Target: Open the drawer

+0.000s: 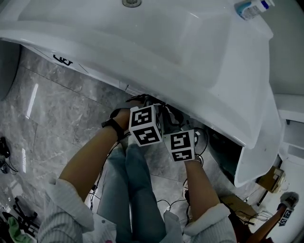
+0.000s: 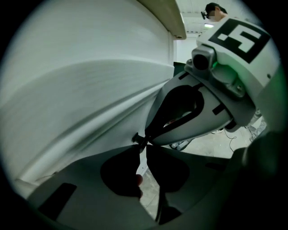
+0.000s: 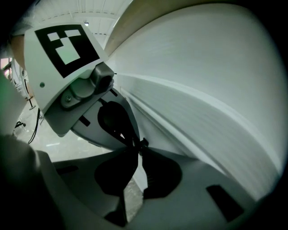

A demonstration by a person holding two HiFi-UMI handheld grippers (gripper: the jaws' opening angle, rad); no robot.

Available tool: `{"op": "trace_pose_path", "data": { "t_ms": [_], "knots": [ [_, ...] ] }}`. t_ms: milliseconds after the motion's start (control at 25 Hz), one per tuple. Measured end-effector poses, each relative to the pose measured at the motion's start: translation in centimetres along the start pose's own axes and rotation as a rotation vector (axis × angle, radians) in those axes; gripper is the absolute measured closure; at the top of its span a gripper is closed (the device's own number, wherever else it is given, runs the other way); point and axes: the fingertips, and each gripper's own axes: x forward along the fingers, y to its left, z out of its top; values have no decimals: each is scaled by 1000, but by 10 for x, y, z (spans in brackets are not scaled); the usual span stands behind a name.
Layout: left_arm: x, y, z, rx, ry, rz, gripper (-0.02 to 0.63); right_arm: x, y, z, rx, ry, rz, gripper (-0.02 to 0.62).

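A white washbasin unit (image 1: 190, 52) fills the top of the head view, and both grippers reach under its front edge, their tips hidden there. Only their marker cubes show: the left cube (image 1: 145, 125) and the right cube (image 1: 179, 145), side by side. My left gripper (image 2: 141, 144) is shut, its tips meeting those of the right gripper's fingers (image 2: 180, 121) close beside a smooth white curved front (image 2: 90, 99). My right gripper (image 3: 137, 147) is also shut, tip to tip with the left gripper's fingers (image 3: 114, 123), with the white front (image 3: 202, 90) at its right. No drawer handle shows.
A small bottle (image 1: 254, 7) lies on the basin's top at the right, and the drain (image 1: 132, 3) is at the top edge. The person's legs (image 1: 128, 190) and loose cables (image 1: 166, 204) are on the grey marble floor (image 1: 57, 109). A box (image 1: 270, 178) sits at the right.
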Motion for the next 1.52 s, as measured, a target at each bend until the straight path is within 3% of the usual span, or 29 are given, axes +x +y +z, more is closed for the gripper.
{"op": "trace_pose_path", "data": {
  "t_ms": [1520],
  "knots": [
    [-33, -55, -29, -82, 54, -36, 555, -34, 55, -18, 154, 50, 56, 571]
  ]
}}
